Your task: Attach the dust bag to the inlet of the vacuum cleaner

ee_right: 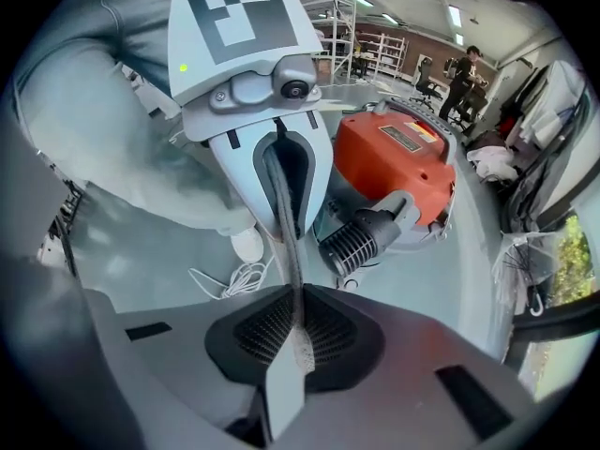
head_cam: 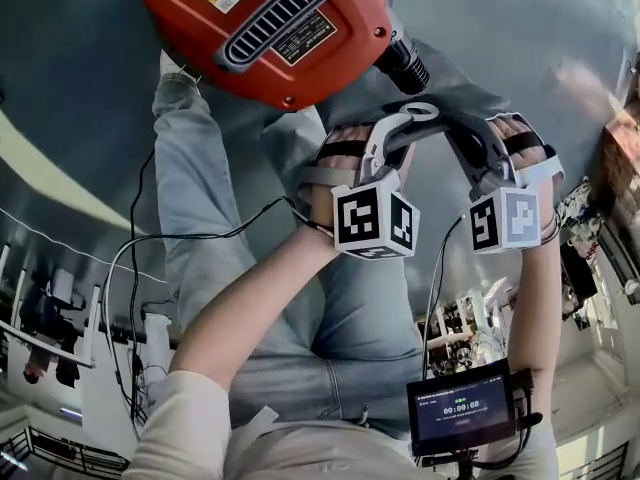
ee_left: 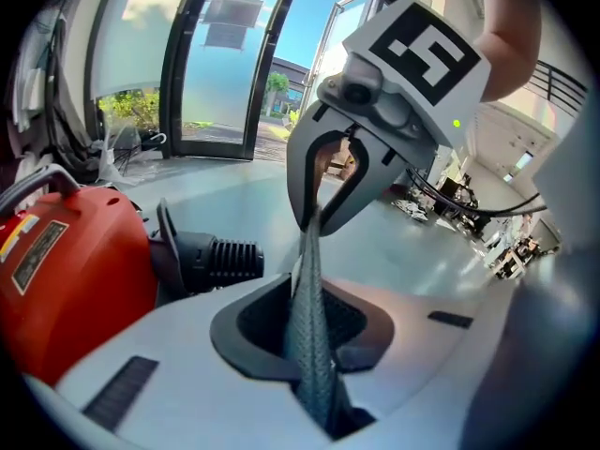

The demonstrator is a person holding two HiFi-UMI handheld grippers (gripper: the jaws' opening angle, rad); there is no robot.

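Note:
The red vacuum cleaner (head_cam: 270, 28) lies on the floor with its black ribbed inlet (head_cam: 403, 65) pointing towards my grippers. A strip of grey mesh dust bag (ee_left: 309, 279) is stretched between the two grippers, a short way from the inlet (ee_left: 220, 259). My left gripper (ee_left: 311, 340) is shut on one end of the bag. My right gripper (ee_right: 292, 331) is shut on the other end (ee_right: 286, 251). In the head view both grippers meet tip to tip, left (head_cam: 422, 116) and right (head_cam: 458, 130), just below the inlet. The rest of the bag is hidden.
The person's legs in jeans (head_cam: 200, 198) are beside the vacuum. A black cable (head_cam: 135, 268) and a white cord (ee_right: 225, 279) lie on the floor. A small monitor (head_cam: 462, 408) hangs at the person's chest. Another person (ee_right: 464, 73) stands far off.

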